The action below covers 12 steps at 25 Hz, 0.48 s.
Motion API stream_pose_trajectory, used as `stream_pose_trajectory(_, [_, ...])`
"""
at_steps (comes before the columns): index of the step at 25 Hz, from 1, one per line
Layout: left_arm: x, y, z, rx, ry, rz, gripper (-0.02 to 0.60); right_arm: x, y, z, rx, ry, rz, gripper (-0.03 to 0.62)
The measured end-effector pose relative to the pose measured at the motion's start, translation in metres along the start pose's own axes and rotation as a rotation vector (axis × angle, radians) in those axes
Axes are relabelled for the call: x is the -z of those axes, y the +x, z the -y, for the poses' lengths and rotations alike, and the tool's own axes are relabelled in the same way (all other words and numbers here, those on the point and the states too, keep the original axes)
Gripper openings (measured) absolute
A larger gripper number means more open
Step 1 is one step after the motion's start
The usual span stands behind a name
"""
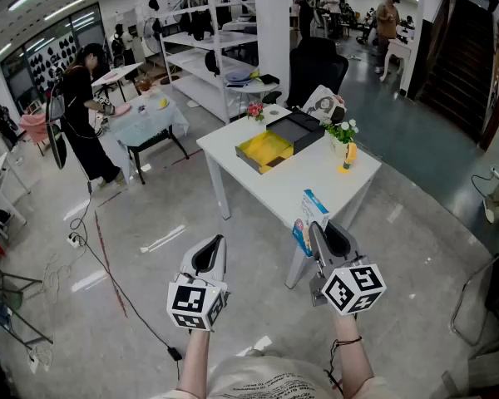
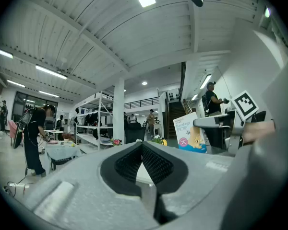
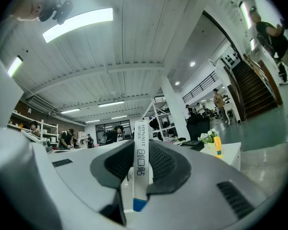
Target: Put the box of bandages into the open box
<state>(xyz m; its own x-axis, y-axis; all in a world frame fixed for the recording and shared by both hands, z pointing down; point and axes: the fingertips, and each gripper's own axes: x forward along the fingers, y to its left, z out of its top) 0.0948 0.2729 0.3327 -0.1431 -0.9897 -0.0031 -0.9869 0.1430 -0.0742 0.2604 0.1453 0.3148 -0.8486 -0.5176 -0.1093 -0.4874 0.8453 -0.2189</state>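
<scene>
My right gripper [image 1: 323, 235] is shut on the box of bandages [image 1: 310, 217], a flat white and blue carton held upright just in front of the white table [image 1: 316, 177]. In the right gripper view the carton's narrow edge [image 3: 140, 166] stands clamped between the dark pads. The open box [image 1: 264, 151] with a yellow inside lies at the table's far left part, with its black lid [image 1: 299, 129] beside it. My left gripper [image 1: 212, 252] hangs shut and empty over the floor, left of the table. In the left gripper view the carton [image 2: 189, 132] shows to the right of that gripper's own tips [image 2: 142, 150].
A small pot of flowers [image 1: 343, 135] and a yellow bottle [image 1: 349, 156] stand at the table's right edge. Pink flowers [image 1: 255, 110] sit at its far corner. A person [image 1: 87, 110] works at a table on the left. A cable [image 1: 108, 264] runs across the floor.
</scene>
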Motion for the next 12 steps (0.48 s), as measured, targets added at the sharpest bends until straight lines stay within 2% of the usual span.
stream_pose_trajectory(12, [0.004,0.01,0.01,-0.021,-0.01,-0.006,0.021,0.0,0.005,0.018,-0.015,0.019,-0.005,0.092])
